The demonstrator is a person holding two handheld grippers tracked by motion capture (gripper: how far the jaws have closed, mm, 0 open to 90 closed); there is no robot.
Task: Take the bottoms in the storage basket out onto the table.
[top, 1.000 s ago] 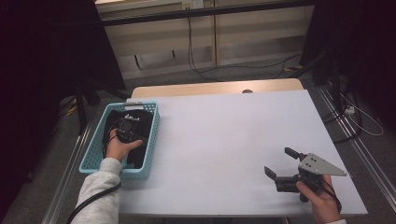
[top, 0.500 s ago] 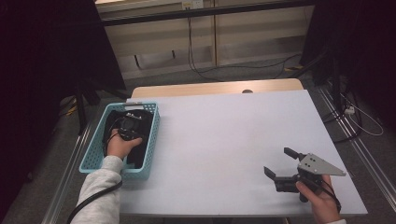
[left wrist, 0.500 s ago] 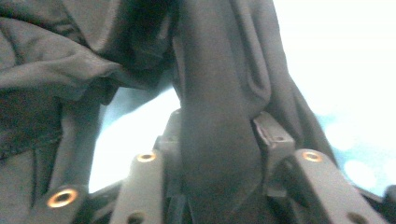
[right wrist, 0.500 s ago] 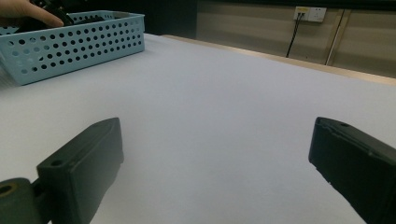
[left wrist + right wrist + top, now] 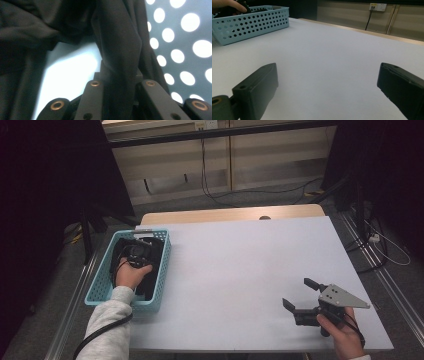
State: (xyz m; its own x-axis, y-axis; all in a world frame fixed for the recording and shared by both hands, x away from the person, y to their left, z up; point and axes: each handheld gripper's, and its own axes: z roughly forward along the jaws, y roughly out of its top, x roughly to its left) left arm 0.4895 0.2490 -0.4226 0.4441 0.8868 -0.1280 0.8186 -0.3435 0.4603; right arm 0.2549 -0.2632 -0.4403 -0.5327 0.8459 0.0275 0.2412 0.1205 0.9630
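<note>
White table [image 5: 240,270] spread wide and mostly bare, presumably kept free as a landing place for whatever leaves the basket; pale blue perforated basket [image 5: 160,270] parked at the near left edge, within easy reach of the left hand [image 5: 132,274] and well apart from the fingers of the right gripper [image 5: 300,296]; dark cloth [image 5: 120,50] bunched inside that basket, a fold of it running straight down between the left gripper's fingers [image 5: 93,100], dotted basket wall just beyond to one side; left gripper [image 5: 136,254] plunged into the basket, closed on that fold by the look of the pinched fabric, likely so as to lift the garment out by one ridge rather than by the whole heap; right gripper held low over bare tabletop at the near right corner, fingers [image 5: 259,82] spread wide with nothing between them, seemingly waiting to take a second hold once the cloth comes across.
</note>
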